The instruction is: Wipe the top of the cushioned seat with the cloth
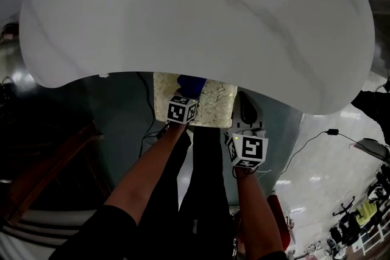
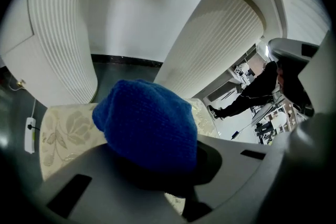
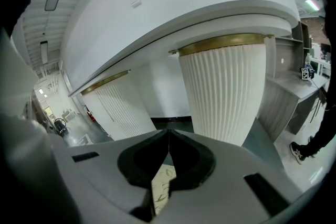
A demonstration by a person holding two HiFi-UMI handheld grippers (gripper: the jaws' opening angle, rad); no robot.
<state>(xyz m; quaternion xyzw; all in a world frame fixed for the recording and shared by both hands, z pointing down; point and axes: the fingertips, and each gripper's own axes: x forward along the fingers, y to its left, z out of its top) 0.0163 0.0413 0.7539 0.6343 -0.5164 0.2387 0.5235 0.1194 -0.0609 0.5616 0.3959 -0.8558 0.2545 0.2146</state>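
Blue knitted cloth, soft, probably light, sits bunched mid-frame in the clamping left gripper; right gripper pinched together, empty.

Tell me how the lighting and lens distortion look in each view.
Head view: bright tabletop, dim shadow beneath around the cushioned seat. Left gripper view: the cloth looms close and slightly soft, ribbed pedestal bowed. Right gripper view: strong fisheye curving, dark corners.

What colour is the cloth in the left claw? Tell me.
Plain blue, with a knitted texture; the cloth shows best in the left gripper view.
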